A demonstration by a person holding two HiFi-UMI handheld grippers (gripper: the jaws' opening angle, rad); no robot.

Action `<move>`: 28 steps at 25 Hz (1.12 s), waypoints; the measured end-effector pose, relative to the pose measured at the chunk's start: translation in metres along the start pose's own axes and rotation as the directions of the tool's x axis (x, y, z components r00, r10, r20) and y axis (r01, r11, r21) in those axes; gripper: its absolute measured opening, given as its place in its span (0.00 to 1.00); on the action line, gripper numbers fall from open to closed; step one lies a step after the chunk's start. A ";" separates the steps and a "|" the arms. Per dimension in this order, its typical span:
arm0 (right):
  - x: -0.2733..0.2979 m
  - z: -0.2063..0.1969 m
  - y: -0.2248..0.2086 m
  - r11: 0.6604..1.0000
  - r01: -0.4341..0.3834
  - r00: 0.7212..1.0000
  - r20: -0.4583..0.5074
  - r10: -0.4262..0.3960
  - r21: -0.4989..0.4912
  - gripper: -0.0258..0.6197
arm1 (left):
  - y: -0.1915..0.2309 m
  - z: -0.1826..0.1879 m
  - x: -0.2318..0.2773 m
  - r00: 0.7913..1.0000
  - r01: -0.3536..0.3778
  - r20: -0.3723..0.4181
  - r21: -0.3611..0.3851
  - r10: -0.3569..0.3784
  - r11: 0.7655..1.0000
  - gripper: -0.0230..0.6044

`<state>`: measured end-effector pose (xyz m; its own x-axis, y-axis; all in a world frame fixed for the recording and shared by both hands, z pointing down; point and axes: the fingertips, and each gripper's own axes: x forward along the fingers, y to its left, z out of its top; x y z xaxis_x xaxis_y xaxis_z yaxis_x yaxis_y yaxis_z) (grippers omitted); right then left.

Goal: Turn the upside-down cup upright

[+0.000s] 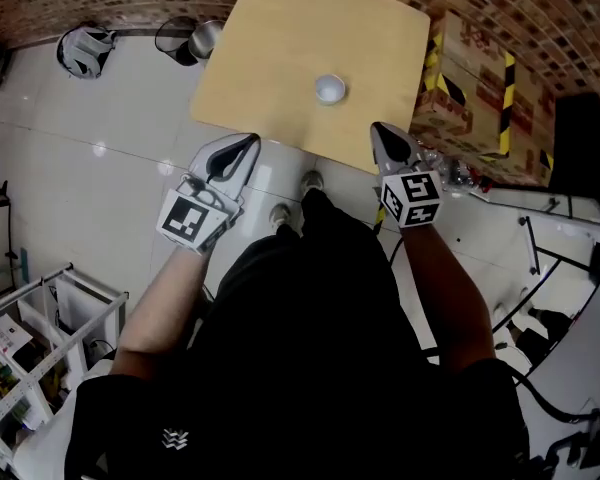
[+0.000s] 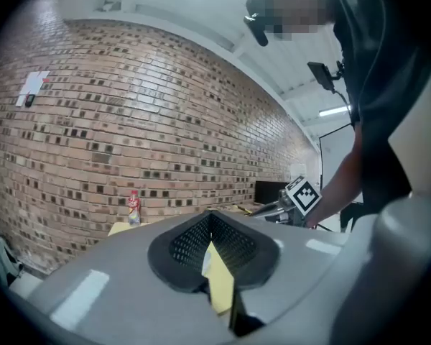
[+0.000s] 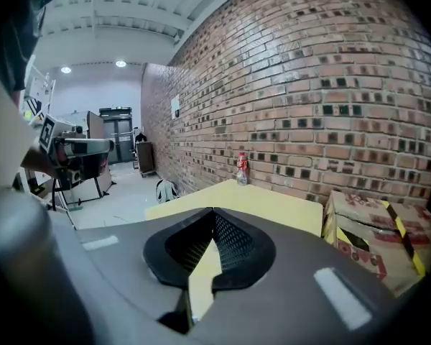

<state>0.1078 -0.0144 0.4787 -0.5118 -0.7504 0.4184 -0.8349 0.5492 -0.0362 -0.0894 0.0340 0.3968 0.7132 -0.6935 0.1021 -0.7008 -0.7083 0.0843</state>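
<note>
A small white cup (image 1: 329,89) stands alone near the middle of the light wooden table (image 1: 270,58); from above I cannot tell which way up it is. My left gripper (image 1: 248,145) is over the floor just short of the table's near edge, jaws together and empty. My right gripper (image 1: 377,129) is at the near right edge, also shut and empty. In the left gripper view the left gripper (image 2: 212,216) points at the table and brick wall. The right gripper (image 3: 214,213) faces the table top in its own view. The cup is hidden behind the jaws in both gripper views.
A red bottle (image 3: 241,168) stands at the table's far edge by the brick wall (image 2: 129,121). A cardboard box (image 1: 470,78) with yellow-black tape sits right of the table. A bag (image 1: 85,50) and a bin (image 1: 202,40) lie on the floor at left, a white rack (image 1: 50,318) at lower left.
</note>
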 end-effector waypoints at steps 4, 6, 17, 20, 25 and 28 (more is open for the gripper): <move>0.045 0.003 -0.022 0.999 -0.051 0.997 -0.051 0.051 0.004 0.04 | 0.031 0.012 0.034 0.999 -0.033 0.001 0.036 0.033 0.999 0.04; 0.065 0.002 -0.027 0.997 -0.071 0.994 -0.083 0.070 -0.007 0.04 | 0.048 0.022 0.044 0.998 -0.058 0.014 0.029 0.058 0.998 0.04; 0.133 -0.044 -0.028 0.981 -0.103 0.951 -0.271 0.147 0.167 0.13 | 0.132 0.035 0.024 0.985 -0.167 -0.029 0.053 0.169 0.984 0.04; 0.142 -0.056 -0.030 0.976 -0.066 0.937 -0.322 0.131 0.206 0.14 | 0.149 0.030 0.018 0.983 -0.173 -0.051 0.056 0.176 0.983 0.04; 0.151 -0.075 -0.032 0.965 -0.029 0.907 -0.398 0.134 0.259 0.25 | 0.151 0.033 0.028 0.990 -0.134 -0.047 0.057 0.136 0.989 0.04; 0.154 -0.083 -0.031 0.954 0.006 0.896 -0.425 0.128 0.300 0.24 | 0.156 0.045 0.026 0.989 -0.147 -0.018 0.025 0.148 0.989 0.04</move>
<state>0.0716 -0.1167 0.6199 -0.4794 -0.4463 0.7556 -0.8604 0.4086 -0.3045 -0.1797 -0.1003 0.3677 0.6013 -0.7882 0.1311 -0.7978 -0.6013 0.0437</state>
